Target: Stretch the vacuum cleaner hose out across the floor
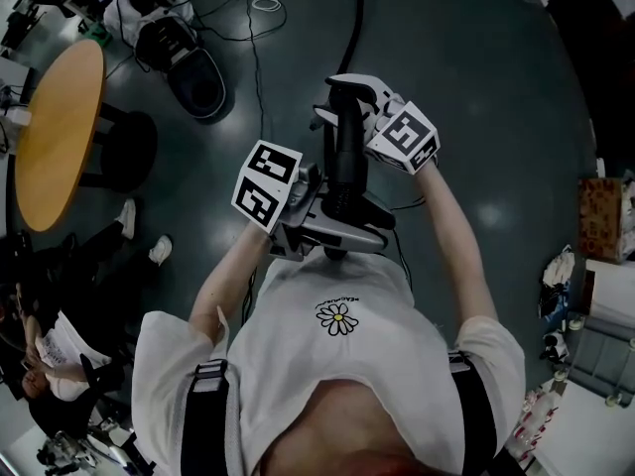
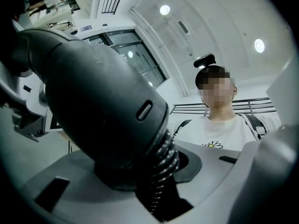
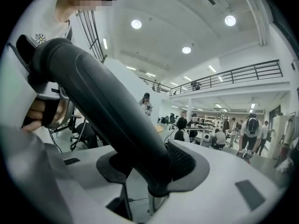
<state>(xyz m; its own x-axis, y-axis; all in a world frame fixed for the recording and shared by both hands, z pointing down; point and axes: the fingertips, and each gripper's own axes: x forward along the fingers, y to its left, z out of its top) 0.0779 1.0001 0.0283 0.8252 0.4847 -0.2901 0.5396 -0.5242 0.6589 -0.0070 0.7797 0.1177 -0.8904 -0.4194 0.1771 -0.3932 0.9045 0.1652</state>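
The vacuum's black curved handle tube point(image 1: 345, 157) is held up in front of the person's chest. My left gripper point(image 1: 322, 224) is shut on its near end, where the ribbed hose point(image 2: 161, 171) enters the thick black cuff point(image 2: 98, 106). My right gripper point(image 1: 347, 102) is shut on the far part of the same tube point(image 3: 107, 106), whose side presses against the textured pad point(image 3: 184, 160). A thin black length point(image 1: 357, 8) runs from the handle away over the dark floor.
A rounded black-and-white machine point(image 1: 189, 62) sits on the floor at upper left beside cables point(image 1: 256, 58). A round wooden table point(image 1: 60, 132) and a seated person point(image 1: 60, 350) are at the left. Boxes and clutter point(image 1: 600, 216) line the right edge.
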